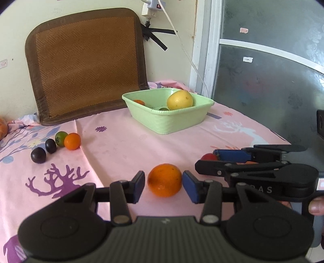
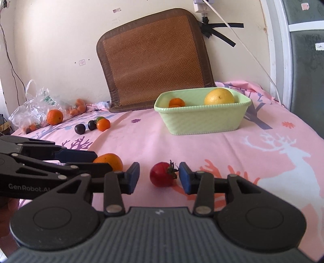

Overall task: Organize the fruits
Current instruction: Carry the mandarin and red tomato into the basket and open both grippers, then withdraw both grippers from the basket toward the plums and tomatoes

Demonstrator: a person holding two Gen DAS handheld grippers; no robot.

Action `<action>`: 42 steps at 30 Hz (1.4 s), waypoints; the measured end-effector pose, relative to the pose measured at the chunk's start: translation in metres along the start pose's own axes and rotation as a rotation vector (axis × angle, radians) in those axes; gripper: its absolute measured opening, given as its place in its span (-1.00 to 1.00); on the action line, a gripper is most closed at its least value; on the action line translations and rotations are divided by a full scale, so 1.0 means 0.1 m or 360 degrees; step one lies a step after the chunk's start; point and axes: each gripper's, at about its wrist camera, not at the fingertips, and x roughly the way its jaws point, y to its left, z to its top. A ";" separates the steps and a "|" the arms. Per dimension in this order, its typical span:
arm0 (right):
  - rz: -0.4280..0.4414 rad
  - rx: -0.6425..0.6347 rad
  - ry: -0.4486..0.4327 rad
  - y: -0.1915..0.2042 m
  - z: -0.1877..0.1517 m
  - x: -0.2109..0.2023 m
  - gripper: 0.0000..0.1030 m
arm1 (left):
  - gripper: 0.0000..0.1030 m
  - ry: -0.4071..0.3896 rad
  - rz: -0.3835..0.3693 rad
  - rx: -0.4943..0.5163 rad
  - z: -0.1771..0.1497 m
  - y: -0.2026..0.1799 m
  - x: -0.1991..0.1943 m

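My left claw (image 1: 163,186) stands open, its 2 pads flanking an orange (image 1: 164,180) without touching; my right claw (image 2: 159,178) gapes wide around a red tomato (image 2: 162,174). Beyond both, on the pink cloth (image 2: 202,145), a green basket (image 2: 202,121) holds a yellow fruit (image 2: 219,96).

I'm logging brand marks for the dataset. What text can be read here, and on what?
"GenRobot.AI": on the left gripper body, seen from the right wrist.
"AS", earlier letters hidden: on the right gripper body, seen from the left wrist.
Small wall stickers and door labels: too blurred to read.
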 end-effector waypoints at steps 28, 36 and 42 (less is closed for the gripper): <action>-0.0264 0.0011 -0.0237 -0.71 0.72 0.68 -0.36 | -0.22 0.0003 0.0008 -0.0064 1.24 0.11 1.18; -0.0284 0.0107 -0.0288 -0.74 0.69 0.58 -0.15 | -0.19 0.0014 0.0115 -0.0028 1.18 0.03 1.20; -0.0275 0.0145 -0.0347 -0.52 0.60 0.35 -0.15 | -0.03 -0.0137 0.0207 0.0037 1.06 -0.03 0.66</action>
